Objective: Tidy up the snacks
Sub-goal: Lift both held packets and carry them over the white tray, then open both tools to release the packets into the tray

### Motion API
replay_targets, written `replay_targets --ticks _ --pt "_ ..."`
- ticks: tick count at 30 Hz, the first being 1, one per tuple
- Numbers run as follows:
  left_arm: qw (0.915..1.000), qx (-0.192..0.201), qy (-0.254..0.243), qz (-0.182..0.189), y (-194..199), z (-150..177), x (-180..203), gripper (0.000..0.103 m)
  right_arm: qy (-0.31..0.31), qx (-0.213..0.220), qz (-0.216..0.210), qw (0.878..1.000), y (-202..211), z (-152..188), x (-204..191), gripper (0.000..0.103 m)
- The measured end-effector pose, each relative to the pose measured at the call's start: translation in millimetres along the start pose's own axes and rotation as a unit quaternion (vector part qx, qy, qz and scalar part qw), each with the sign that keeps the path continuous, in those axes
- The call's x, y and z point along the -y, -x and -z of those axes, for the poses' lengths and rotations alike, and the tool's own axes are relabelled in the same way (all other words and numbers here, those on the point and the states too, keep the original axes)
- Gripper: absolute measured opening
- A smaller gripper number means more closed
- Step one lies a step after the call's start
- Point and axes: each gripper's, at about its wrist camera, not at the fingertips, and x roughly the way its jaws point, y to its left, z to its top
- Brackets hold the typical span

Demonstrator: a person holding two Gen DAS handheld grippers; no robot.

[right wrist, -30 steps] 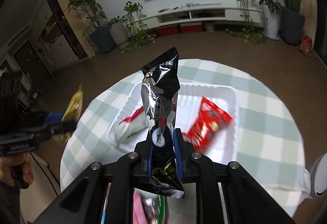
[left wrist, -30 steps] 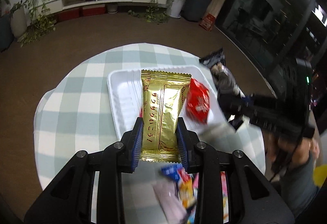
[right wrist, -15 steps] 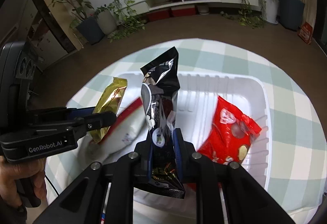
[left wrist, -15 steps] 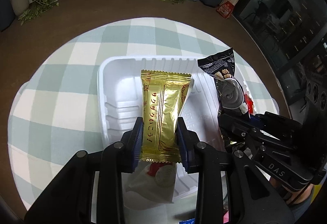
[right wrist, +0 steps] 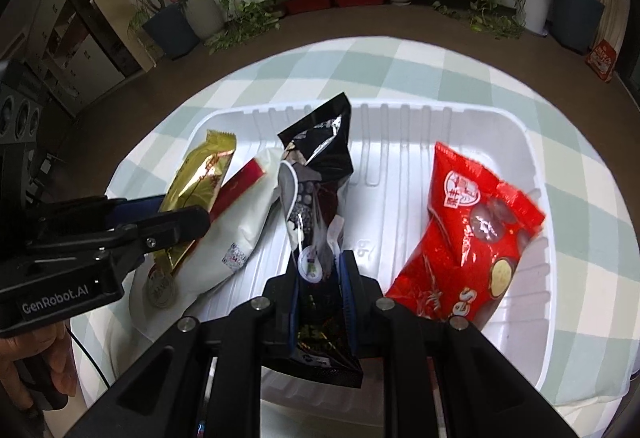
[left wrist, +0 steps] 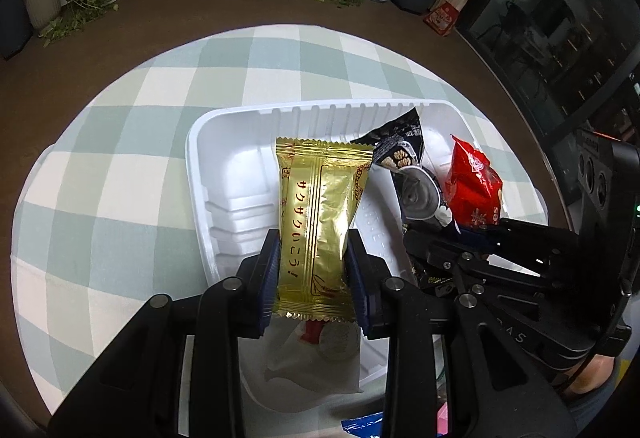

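- Left wrist view: the left claw (left wrist: 312, 270) is clamped on a gold packet (left wrist: 320, 222), its blue pads (left wrist: 269, 270) pressing both long edges. The packet hangs over the left part of the white tray (left wrist: 208, 142), which sits on the checked counter (left wrist: 120, 166). Under the packet's lower end lies a white packet (left wrist: 316, 362), already in the tray.
- Same view, to the right: the right claw (left wrist: 448, 234) holds a black packet (left wrist: 404, 154) over the tray's middle, with a red packet (left wrist: 476, 186) beyond it.
- Right wrist view: the right claw (right wrist: 320, 282) is pinched nearly shut on the black packet (right wrist: 316, 174), which stands tilted above the tray (right wrist: 528, 158) floor, between the white packet (right wrist: 240, 226) and the red packet (right wrist: 472, 234), which lies in the right half.
- Same view, to the left: the left claw (right wrist: 180, 214) carries the gold packet (right wrist: 200, 174) above the white one.
- Step in hand, as I judge it: placing two more snacks in the tray, both claws poised over it.
- Next move likely calls for lowering each packet to a bare spot and parting the pads; the gold one may land on the white packet unless shifted to the side.
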Motion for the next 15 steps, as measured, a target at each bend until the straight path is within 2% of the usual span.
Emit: replay_targets --ticks 3,6,8,10,12,13,14,15 --pt "0.9996 0.021 0.015 -0.013 6.7 -3.8 -5.8 0.030 -0.001 -0.001 0.004 1.000 -0.9 0.9 0.5 0.020" --pt "0.9999 -0.005 0.010 -0.009 -0.7 -5.4 -6.4 0.029 -0.005 0.003 0.006 1.000 -1.9 1.1 1.0 0.021" --pt "0.9997 -0.014 0.001 -0.019 -6.1 -2.7 -4.3 0.030 -0.005 0.005 0.009 1.000 -3.9 0.3 0.9 0.021" --pt "0.9997 -0.018 0.011 -0.014 -11.0 -1.5 -6.8 0.030 -0.003 0.006 0.012 1.000 -5.7 -0.4 0.0 0.021" --pt "0.9995 -0.022 0.008 -0.019 -15.1 -0.2 -6.2 0.030 0.002 0.006 0.013 1.000 -5.6 1.0 -1.7 0.025" --pt "0.9994 -0.026 0.005 -0.023 -17.4 0.9 -5.4 0.032 0.005 0.008 0.016 1.000 -5.7 1.2 -2.7 0.027" --pt "0.9991 -0.029 0.003 -0.029 -19.8 2.3 -4.8 0.040 0.007 0.009 0.018 1.000 -5.0 1.1 -3.0 0.031" --pt "0.9993 -0.027 0.001 -0.025 -19.8 3.1 -4.2 0.043 0.009 0.013 0.021 1.000 -4.3 1.0 -3.7 0.033"
